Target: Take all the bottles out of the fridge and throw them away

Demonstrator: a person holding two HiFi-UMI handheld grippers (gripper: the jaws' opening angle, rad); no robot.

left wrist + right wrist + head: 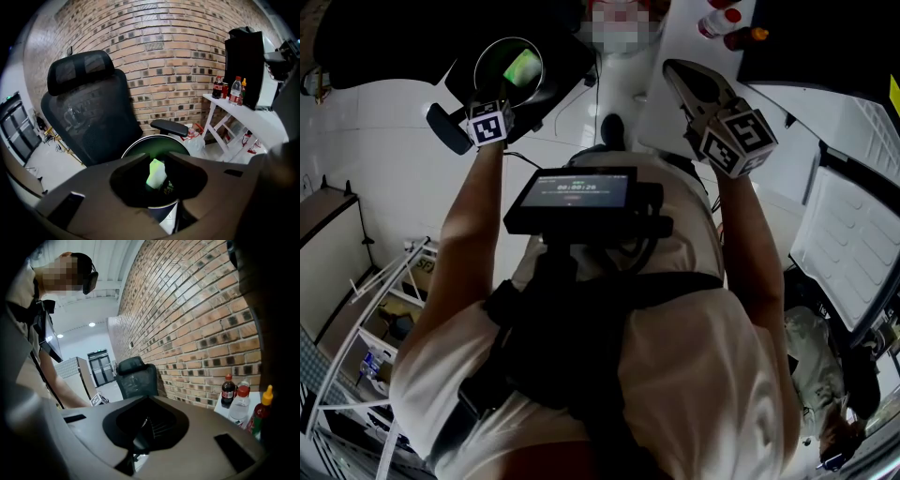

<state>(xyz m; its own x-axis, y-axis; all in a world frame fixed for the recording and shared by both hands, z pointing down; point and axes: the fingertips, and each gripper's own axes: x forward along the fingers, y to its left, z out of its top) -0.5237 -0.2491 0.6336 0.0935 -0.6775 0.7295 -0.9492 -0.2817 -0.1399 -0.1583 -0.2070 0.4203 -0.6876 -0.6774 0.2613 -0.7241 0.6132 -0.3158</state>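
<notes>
My left gripper (508, 94) (157, 157) hangs over a round bin (490, 49) (140, 143), pointing down into it. Its jaws stand apart with nothing between the pads. Through the gap, a pale green bottle (156, 173) (522, 67) lies inside the bin. My right gripper (677, 73) (146, 399) is held nearly level beside a white table (684, 37) (251, 397), jaws together and empty. On that table stand a cola bottle (217, 86) (228, 391), a clear red-capped bottle (236, 90) (240, 408) and a red sauce bottle (243, 89) (260, 416).
A black mesh office chair (89, 112) (136, 376) stands right behind the bin, against a brick wall (168, 51). A tall black box (243, 65) sits on the white table next to the bottles. A screen rig (577, 197) hangs on the person's chest.
</notes>
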